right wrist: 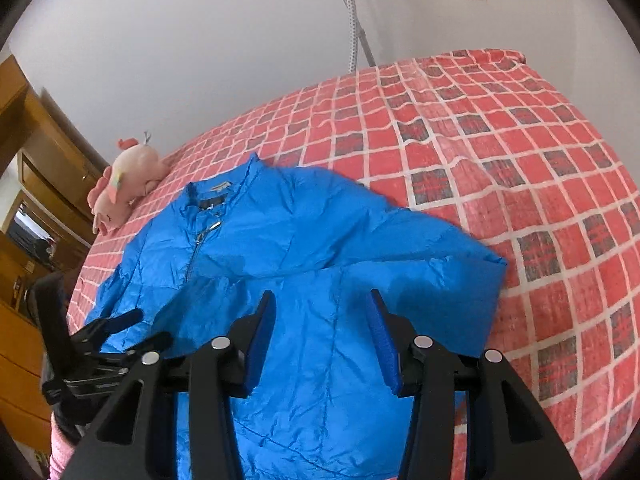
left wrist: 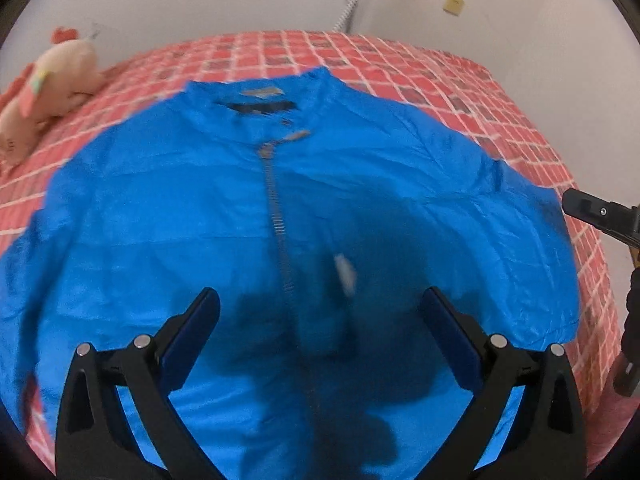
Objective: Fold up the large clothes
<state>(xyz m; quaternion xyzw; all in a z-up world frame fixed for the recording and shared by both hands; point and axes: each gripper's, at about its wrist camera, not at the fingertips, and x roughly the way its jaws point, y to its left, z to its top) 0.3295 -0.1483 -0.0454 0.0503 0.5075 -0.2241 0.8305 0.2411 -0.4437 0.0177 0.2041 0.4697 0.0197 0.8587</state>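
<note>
Right then, a bright blue, thin, crinkly zip-front jacket (left wrist: pixel 280 208) lay spread front-up across a bed covered in a red, white-lined checked sheet (right wrist: pixel 500 128). Its dark-lined collar (left wrist: pixel 256 100) sat at the far end of the jacket, and the metal zip (left wrist: pixel 276 208) ran from that collar down the middle toward the near hem, done up. A small white tag (left wrist: pixel 346 272) showed just beside the zip, blurred. Over the jacket's lower front hovered the left gripper (left wrist: pixel 320 312), black-framed with blue pads, jaws spread wide, nothing between them, its shadow dark on the cloth beneath. Off the jacket's sleeve side, the right gripper (right wrist: pixel 322 320) hung above the folded-in sleeve (right wrist: pixel 440 276), jaws about halfway apart and holding nothing, the fabric visible in the gap. In the left wrist view, that right gripper (left wrist: pixel 592 212) poked in just past the jacket's sleeve edge. In the right wrist view, the left gripper (right wrist: pixel 132 328) sat at the jacket's opposite edge, with a pink knitted sleeve (right wrist: pixel 60 456) of the person beneath it. Beyond the jacket's collar, toward that same opposite edge, a pale pink plush toy (right wrist: pixel 124 188) lay on the sheet, well apart from the cloth. Behind the toy stood brown wooden furniture (right wrist: pixel 36 152), and a plain white wall (right wrist: pixel 200 40) rose past the bed.
</note>
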